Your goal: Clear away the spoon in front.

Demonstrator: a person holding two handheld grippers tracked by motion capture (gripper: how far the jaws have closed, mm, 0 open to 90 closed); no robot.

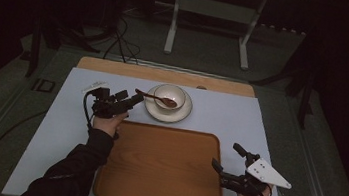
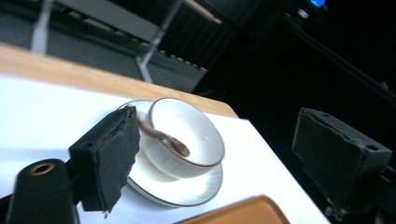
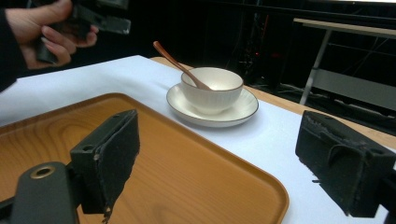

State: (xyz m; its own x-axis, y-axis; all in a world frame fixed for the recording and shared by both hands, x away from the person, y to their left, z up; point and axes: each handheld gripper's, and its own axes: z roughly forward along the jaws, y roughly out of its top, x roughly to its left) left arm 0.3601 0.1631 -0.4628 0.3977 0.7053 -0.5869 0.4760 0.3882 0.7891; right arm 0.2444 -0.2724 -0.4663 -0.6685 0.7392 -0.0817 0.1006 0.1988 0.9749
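Your worktop [image 1: 221, 115] is wood, showing bare along the far edge, under a white mat [image 1: 63, 129]. On the mat you have a wooden tray [image 1: 164, 167] at the near middle and a saucer [image 1: 180, 115] just beyond it. A small label [image 1: 93, 86] lies far left.
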